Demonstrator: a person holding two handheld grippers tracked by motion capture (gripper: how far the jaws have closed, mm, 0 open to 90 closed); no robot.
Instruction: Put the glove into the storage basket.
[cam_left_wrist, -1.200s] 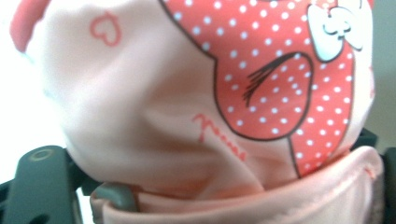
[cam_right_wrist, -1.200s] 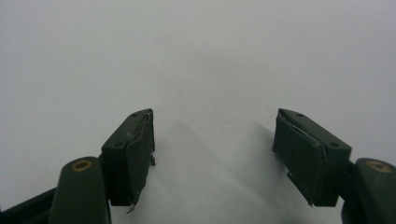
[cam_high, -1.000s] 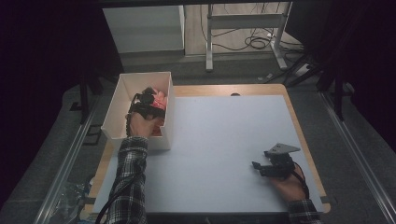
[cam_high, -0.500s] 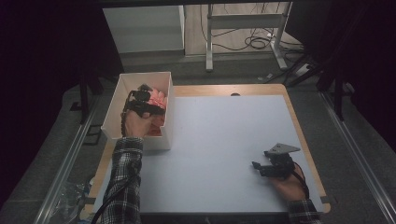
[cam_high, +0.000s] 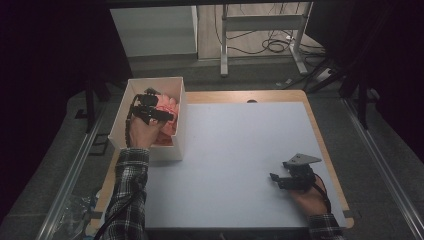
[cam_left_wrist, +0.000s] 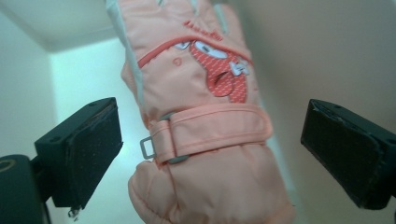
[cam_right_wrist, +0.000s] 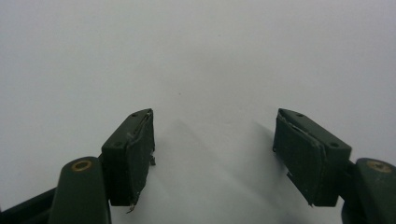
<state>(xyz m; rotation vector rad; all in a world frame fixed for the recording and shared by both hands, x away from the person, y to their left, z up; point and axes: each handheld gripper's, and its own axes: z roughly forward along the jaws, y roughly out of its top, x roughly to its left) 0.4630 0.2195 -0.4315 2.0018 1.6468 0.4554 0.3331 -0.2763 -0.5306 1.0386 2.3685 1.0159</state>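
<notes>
A pink padded glove (cam_left_wrist: 205, 154) with a red cartoon patch and a wrist strap lies in the white open box (cam_high: 181, 120) at the table's left rear. My left gripper (cam_high: 155, 114) hangs over the box, above the glove (cam_high: 169, 107). In the left gripper view the left gripper (cam_left_wrist: 210, 121) is open, with the glove between the pads and a gap on each side. My right gripper (cam_high: 274, 178) rests low near the table's front right, held by a hand. In the right gripper view the right gripper (cam_right_wrist: 214, 135) stands open over bare white tabletop.
The white tabletop (cam_high: 240, 150) sits on a wooden board (cam_high: 320, 130) with a narrow rim showing. A metal rail (cam_high: 75, 170) runs along the left side. Behind the table are a white cabinet (cam_high: 155, 30) and a desk frame (cam_high: 260, 25) with cables on the floor.
My left hand has lifted a little and drifted slightly left inside the box, jaws staying apart. The right hand and its gripper have kept still.
</notes>
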